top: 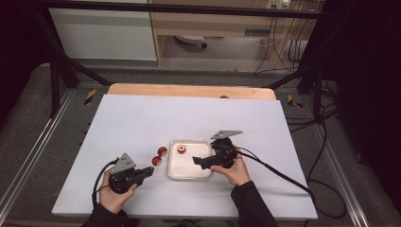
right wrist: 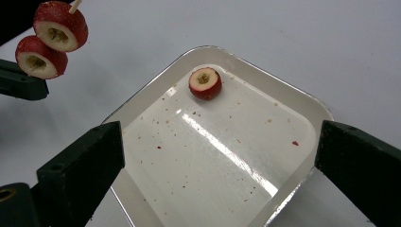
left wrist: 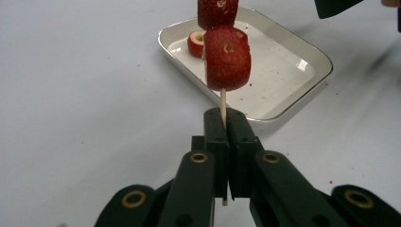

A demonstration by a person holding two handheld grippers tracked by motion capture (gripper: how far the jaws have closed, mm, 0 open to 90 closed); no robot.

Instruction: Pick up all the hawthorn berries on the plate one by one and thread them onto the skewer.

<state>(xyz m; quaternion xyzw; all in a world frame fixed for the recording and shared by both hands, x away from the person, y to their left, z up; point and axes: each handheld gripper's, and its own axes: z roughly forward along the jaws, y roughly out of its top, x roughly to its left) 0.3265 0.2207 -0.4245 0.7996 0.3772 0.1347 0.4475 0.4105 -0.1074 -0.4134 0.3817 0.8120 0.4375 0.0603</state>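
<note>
We see a white table top (top: 142, 123) on a wooden board (top: 189, 90), grey floor around it, black frame bars and loose cables at the far right (dim room).

Near the middle sits a white tray (top: 176, 176), one cored red fruit piece (right wrist: 204, 83) in its far left corner.

Left of the tray is the skewer (left wrist: 222, 103) with two red fruit pieces (left wrist: 227, 56) threaded on it. Its long axis runs from the left gripper (top: 150, 171) away and to the far right, tip toward the tray's far left corner. The left gripper, near left, has its jaws pressed together on the stick's bare end.

The right gripper (top: 196, 161) hangs over the tray's right half, jaws spread wide with nothing between them.
</note>
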